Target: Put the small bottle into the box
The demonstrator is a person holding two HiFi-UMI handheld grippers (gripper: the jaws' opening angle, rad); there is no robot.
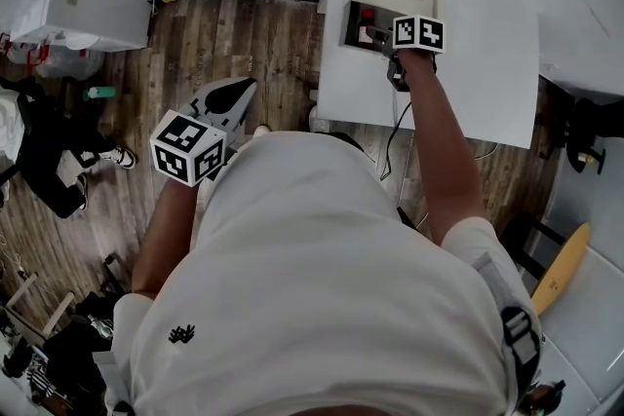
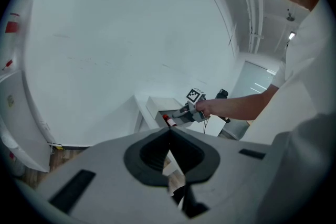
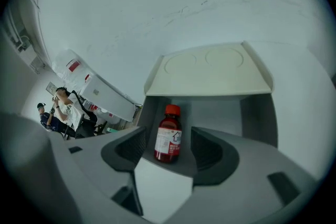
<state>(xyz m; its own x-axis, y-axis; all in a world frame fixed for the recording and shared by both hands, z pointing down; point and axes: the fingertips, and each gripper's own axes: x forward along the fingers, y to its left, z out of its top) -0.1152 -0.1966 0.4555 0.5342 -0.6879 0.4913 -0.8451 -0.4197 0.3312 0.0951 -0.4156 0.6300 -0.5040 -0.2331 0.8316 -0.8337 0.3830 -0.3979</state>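
Showing a single thing inside the grey box [image 3: 257,118], at 12 o'clock on the white tabletop [image 1: 487,63]: the small bottle [image 3: 168,136], dark red with a red cap and a white label. Resting on the box floor, cap toward 12 o'clock in the right gripper view. Leaning the cream lid [image 3: 210,68] back at 12 o'clock from the bottle, baring two round dents on its inner face.

Stretching the right arm [image 1: 439,161] straight out toward 12 o'clock across the tabletop's near edge, bringing the right tongs [image 1: 378,36] up to the box mouth. Holding those tongs spread wide, one pad at 9 o'clock and one at 3 o'clock of the bottle, touching it with neither, gripping nothing.

Hanging the left tongs [image 1: 234,97] off the tabletop at 9 o'clock, above the wooden floor [image 1: 263,34], well apart from the box, tips aiming toward 1 o'clock. Pressing those tips together, with nothing between them.
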